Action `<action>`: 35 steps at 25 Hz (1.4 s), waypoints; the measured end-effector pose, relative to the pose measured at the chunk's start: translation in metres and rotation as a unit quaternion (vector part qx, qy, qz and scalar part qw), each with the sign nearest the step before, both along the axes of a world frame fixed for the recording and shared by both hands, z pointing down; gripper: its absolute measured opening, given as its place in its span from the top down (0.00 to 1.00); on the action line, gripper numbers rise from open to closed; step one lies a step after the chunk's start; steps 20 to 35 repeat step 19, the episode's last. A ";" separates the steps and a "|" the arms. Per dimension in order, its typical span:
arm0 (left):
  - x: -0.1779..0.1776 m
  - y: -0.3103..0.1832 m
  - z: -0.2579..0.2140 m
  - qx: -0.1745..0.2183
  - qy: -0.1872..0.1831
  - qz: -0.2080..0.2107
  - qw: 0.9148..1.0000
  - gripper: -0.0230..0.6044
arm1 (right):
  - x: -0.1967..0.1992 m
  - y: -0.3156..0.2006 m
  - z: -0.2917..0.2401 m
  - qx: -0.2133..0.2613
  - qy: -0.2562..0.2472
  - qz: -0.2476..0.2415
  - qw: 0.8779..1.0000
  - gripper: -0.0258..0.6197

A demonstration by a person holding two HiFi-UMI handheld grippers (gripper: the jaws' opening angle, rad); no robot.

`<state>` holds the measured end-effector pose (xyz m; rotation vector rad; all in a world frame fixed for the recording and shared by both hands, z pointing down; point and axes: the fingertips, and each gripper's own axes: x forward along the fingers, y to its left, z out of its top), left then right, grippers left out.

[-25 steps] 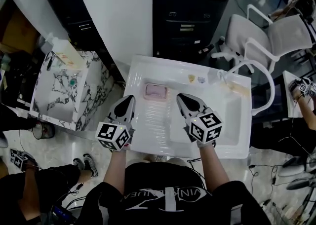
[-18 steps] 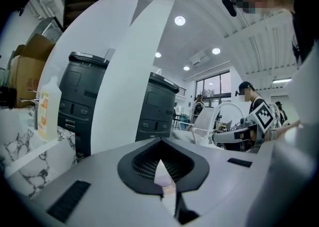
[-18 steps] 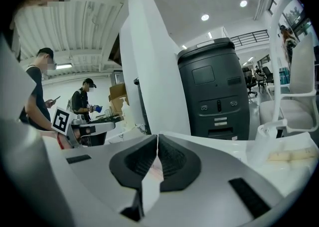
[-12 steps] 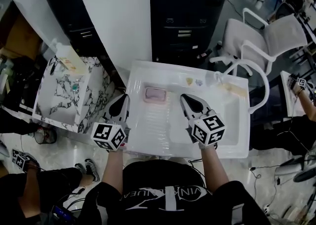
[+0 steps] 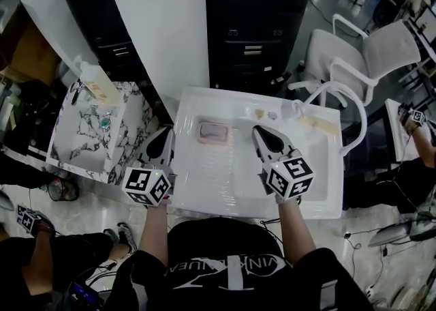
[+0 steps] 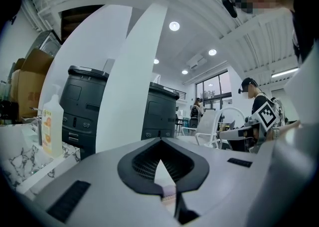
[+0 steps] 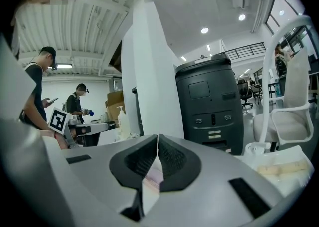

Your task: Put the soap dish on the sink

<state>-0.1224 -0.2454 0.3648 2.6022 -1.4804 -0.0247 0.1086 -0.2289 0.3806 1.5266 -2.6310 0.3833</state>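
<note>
- Vs. a sec ago: both tools sit a bit higher & further out to the sides of the frame. The soap dish [image 5: 213, 132] hasn't shifted on the sink [image 5: 320, 204].
- Left tool [image 5: 166, 136]: pressed together, tips meeting, nothing pinched. The left gripper view shows only a thin gap below the tips.
- Right tool [image 5: 262, 134]: also pressed together & empty, pads meeting along one line in the right gripper view.
- Soap dish: pink, lying flat on the sink's flat top, upper-left part, just above the ribbed drainboard [image 5: 204, 173] & left of the basin [image 5: 300, 159].
- Dish vs. tools: it lies between the two tips, a little higher in the frame, near both but touching neither. The left tool is at its lower left, the right tool at its lower right.
- Why so, prob.: the dish rests level on the sink deck where soap would be in reach, so the task looks done. The closed, empty tools held clear on either side fit a let-go & pull-back, not a new grab.
- A pale pink strip shows low in the gap of each tool's own view. Likely the dish ahead, not sth held.
- Around: marble-look stand [image 5: 82, 132] w/ a pump bottle [image 5: 95, 81] at left; white office chair [image 5: 381, 50] upper right.
</note>
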 end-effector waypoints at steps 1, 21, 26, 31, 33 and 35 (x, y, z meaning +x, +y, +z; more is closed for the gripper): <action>0.000 0.000 -0.002 0.002 0.000 -0.001 1.000 0.94 | 0.001 0.000 -0.001 0.002 0.000 0.001 1.000 0.92; 0.001 -0.002 -0.011 0.017 -0.009 0.001 1.000 0.94 | 0.011 -0.001 -0.007 0.020 -0.014 0.022 0.999 0.92; 0.001 -0.002 -0.011 0.017 -0.009 0.001 1.000 0.94 | 0.011 -0.001 -0.007 0.020 -0.014 0.022 0.999 0.92; 0.001 -0.002 -0.011 0.017 -0.009 0.001 1.000 0.94 | 0.011 -0.001 -0.007 0.020 -0.014 0.022 0.999 0.92; 0.001 -0.002 -0.011 0.017 -0.009 0.001 1.000 0.94 | 0.011 -0.001 -0.007 0.020 -0.014 0.022 0.999 0.92; 0.001 -0.002 -0.011 0.017 -0.009 0.001 1.000 0.94 | 0.011 -0.001 -0.007 0.020 -0.014 0.022 0.999 0.92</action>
